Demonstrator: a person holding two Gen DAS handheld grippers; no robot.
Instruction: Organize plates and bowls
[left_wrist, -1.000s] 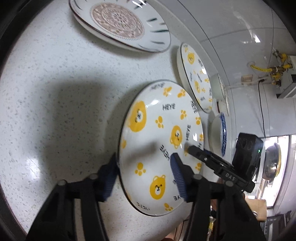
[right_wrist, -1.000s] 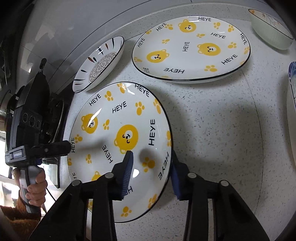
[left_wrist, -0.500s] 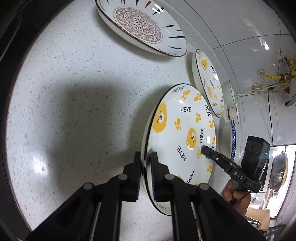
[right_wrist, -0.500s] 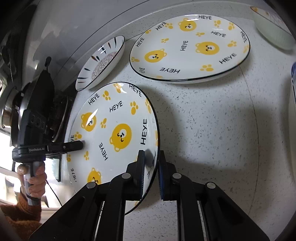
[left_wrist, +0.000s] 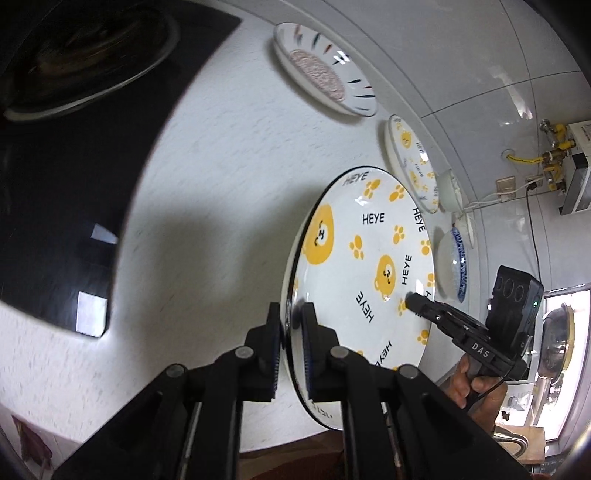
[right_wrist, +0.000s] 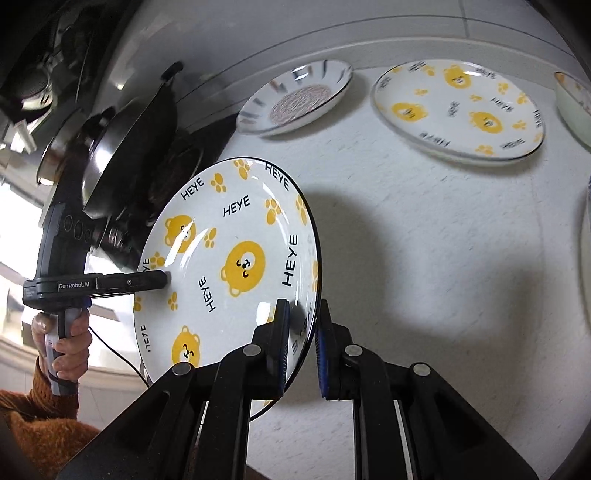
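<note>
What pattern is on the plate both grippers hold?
Yellow bears, paw prints and black HEYE lettering on the white plate; clearest in the right wrist view.

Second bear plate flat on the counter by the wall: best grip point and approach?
Take the second bear plate by its upturned rim on the near, open-counter edge, one finger over and one under. It lies flat, so only the rim gives purchase; the patterned plate and a bowl flank its sides.

Bear-print plate w/ yellow bears, paws, "HEYE" text, black rim: lifted off table, tilted steeply; matching bear plate, mandala plate, blue-rimmed bowl lie flat behind it.
</note>
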